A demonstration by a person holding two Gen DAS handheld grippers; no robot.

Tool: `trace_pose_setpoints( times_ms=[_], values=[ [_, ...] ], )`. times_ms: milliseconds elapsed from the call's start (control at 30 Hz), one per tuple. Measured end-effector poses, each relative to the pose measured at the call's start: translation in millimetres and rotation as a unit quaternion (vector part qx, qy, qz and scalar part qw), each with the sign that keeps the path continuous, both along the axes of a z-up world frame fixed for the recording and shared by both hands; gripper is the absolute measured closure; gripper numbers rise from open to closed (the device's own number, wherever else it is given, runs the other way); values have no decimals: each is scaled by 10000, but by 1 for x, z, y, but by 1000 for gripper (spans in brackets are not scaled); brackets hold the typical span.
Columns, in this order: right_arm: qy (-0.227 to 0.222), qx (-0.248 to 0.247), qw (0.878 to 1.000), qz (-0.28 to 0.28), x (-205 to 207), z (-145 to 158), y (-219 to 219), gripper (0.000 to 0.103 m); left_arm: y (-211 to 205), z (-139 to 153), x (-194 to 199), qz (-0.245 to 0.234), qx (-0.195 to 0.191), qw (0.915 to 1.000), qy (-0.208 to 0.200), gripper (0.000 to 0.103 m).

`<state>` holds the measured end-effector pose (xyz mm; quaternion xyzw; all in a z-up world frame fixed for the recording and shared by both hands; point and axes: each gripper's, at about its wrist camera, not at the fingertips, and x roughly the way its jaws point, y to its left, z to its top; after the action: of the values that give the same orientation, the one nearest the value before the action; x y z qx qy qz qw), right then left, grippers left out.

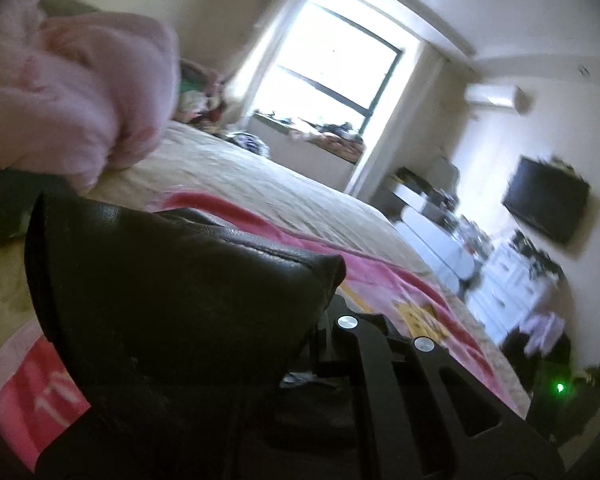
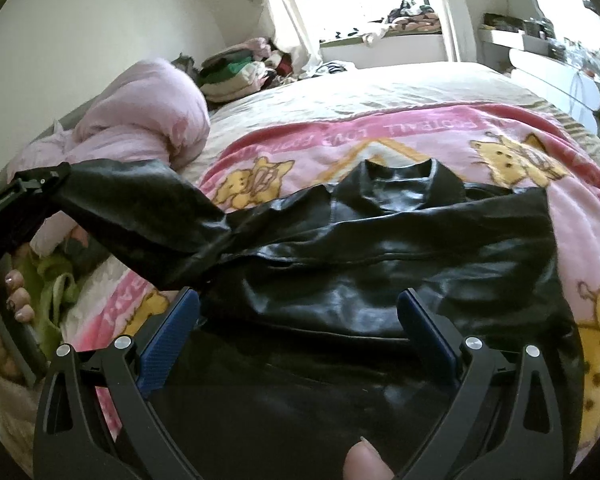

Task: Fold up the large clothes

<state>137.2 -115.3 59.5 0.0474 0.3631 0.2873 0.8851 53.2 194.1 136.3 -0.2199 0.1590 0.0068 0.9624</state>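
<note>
A black leather jacket (image 2: 380,260) lies on a pink cartoon blanket (image 2: 500,152) on the bed, collar toward the window. My left gripper (image 2: 56,174) is shut on the cuff of the jacket's left sleeve (image 2: 140,216) and holds it lifted off the bed. In the left wrist view that sleeve (image 1: 172,300) fills the foreground and hides the fingertips. My right gripper (image 2: 300,320) is open, blue pads (image 2: 168,340) wide apart, hovering just above the jacket's lower body, holding nothing.
A pink duvet (image 2: 148,120) is bunched at the bed's left. Green cloth (image 2: 56,280) lies at the left edge. A pile of clothes (image 2: 240,68) sits by the window. White drawers (image 1: 500,280) and a wall TV (image 1: 548,204) stand to the right.
</note>
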Motion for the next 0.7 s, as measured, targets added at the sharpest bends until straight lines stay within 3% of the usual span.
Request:
trace_pose_setpoints(
  times_ms=[333, 500, 700],
  values=[
    [-95, 150, 9986, -493, -2, 5, -48, 4, -76, -12, 43, -1054, 409, 9934, 174, 102],
    [-61, 318, 9958, -851, 1, 4, -79, 4, -110, -33, 60, -1638, 632, 9835, 441, 102],
    [82, 523, 9890, -1382, 5, -1, -116, 4, -140, -68, 75, -2351, 706, 9652, 900, 102]
  ],
)
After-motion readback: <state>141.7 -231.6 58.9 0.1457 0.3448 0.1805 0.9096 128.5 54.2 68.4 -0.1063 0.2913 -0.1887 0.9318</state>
